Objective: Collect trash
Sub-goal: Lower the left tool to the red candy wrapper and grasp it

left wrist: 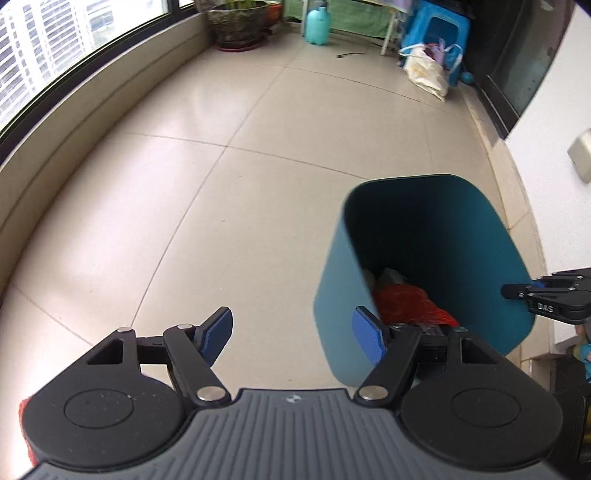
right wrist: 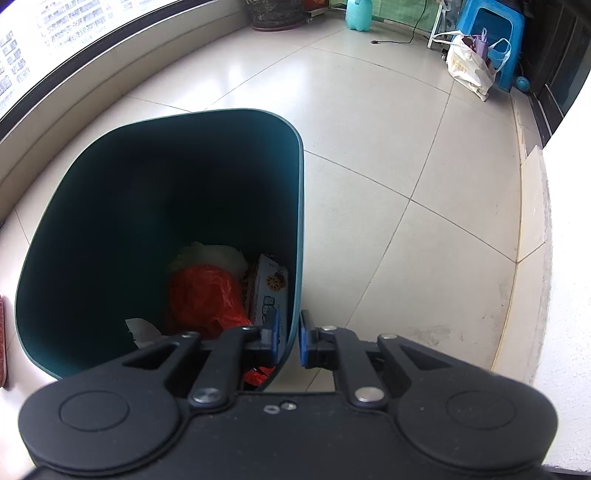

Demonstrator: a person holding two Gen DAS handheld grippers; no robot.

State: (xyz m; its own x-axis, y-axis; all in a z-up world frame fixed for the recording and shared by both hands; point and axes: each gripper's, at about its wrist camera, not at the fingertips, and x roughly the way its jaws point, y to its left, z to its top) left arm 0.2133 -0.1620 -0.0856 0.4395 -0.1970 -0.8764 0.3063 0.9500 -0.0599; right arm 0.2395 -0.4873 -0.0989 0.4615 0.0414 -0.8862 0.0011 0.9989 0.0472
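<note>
A dark teal trash bin (right wrist: 147, 184) stands on the tiled floor. Inside it lie a red plastic bag (right wrist: 207, 295), crumpled white paper (right wrist: 210, 254) and a biscuit packet (right wrist: 269, 288). My right gripper (right wrist: 290, 338) is shut on the bin's near right wall, one blue pad inside and one outside. In the left wrist view the bin (left wrist: 343, 295) is at the right with the red bag (left wrist: 406, 306) showing, and the right gripper (left wrist: 524, 291) clamps its far side. My left gripper (left wrist: 293, 336) hangs open and empty above the floor, its right fingertip just over the bin's left edge.
A low ledge under a window (left wrist: 74, 122) runs along the left. At the far end stand a plant pot (left wrist: 236, 26), a teal bottle (left wrist: 317, 26), a blue stool (left wrist: 436, 33) and a white bag (left wrist: 424, 74). A white wall (right wrist: 565, 295) closes the right side.
</note>
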